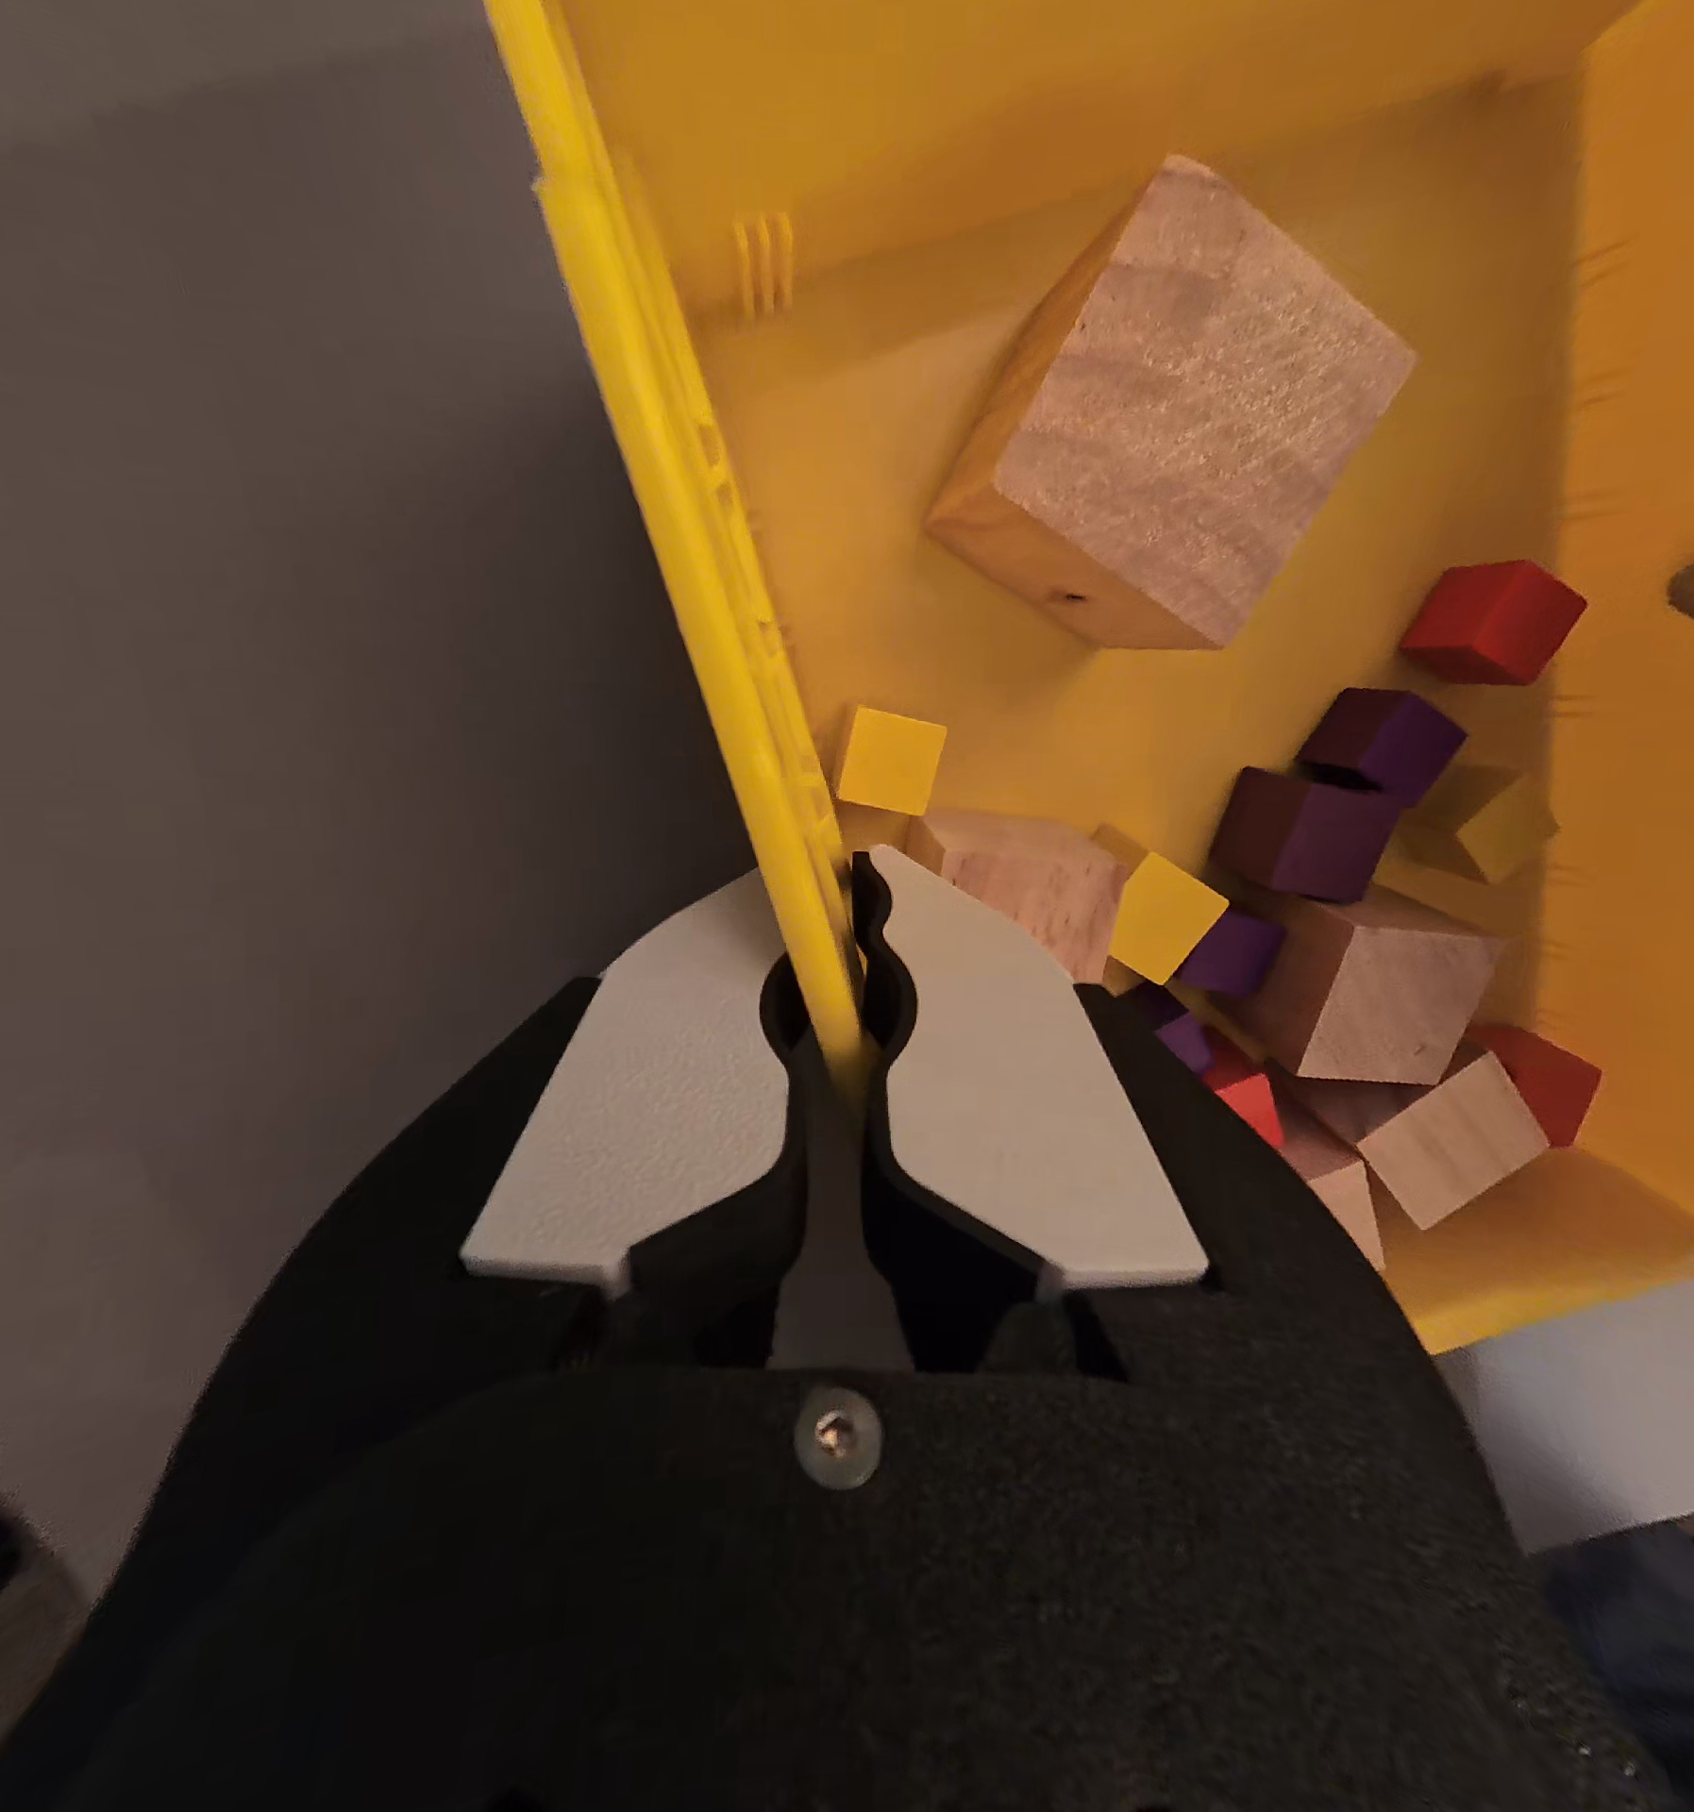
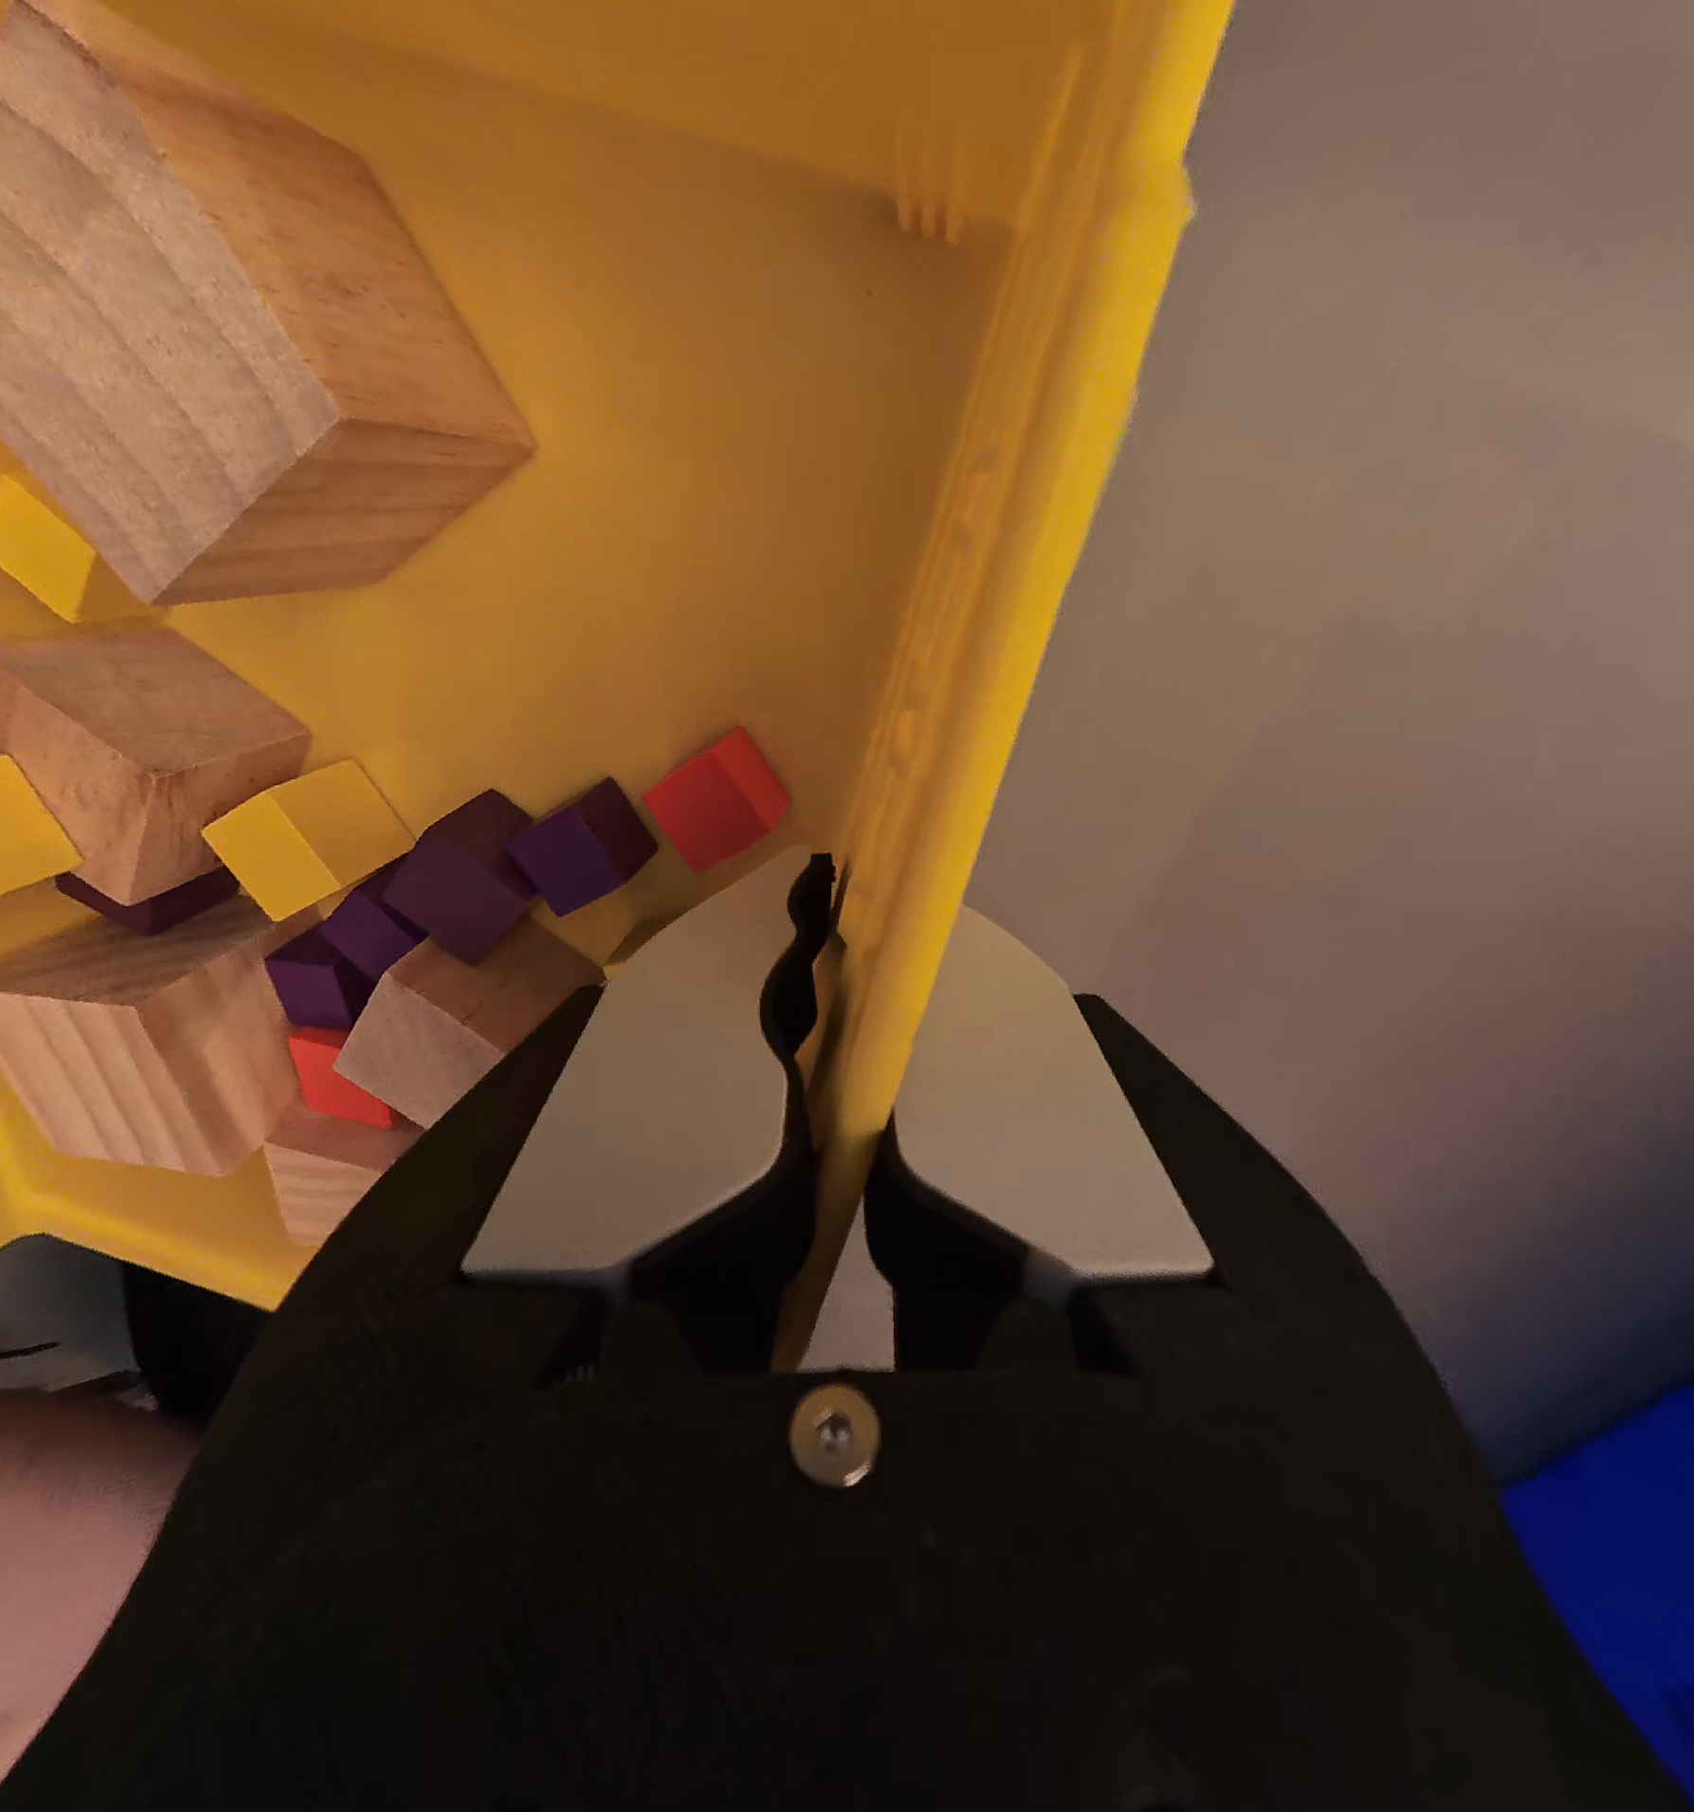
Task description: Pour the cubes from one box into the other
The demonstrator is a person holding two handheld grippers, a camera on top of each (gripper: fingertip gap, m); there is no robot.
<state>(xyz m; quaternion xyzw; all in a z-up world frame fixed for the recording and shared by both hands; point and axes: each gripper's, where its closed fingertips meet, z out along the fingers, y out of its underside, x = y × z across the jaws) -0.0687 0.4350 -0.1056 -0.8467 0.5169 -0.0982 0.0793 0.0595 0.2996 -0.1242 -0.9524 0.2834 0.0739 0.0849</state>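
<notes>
Both grippers are pinching opposite side walls of the yellow box (image 1: 921, 118), one finger inside and one outside each wall, so the box can be carried and tipped evenly. The left gripper (image 1: 847, 941) is clamping the left wall; the right gripper (image 2: 847, 941) is clamping the right wall. The box appears to be tilting toward the near edge, since most cubes are crowding there, which suggests pouring is starting. The largest wooden block (image 1: 1176, 412) is lying apart, nearer the middle of the floor.

Counting is uncertain because the heap overlaps: roughly five plain wooden cubes, about three yellow cubes (image 1: 894, 760), about three red cubes (image 1: 1495, 623), and four or five purple cubes (image 1: 1313, 833). A blue box corner (image 2: 1647, 1530), probably the receiving box, is showing low on the right.
</notes>
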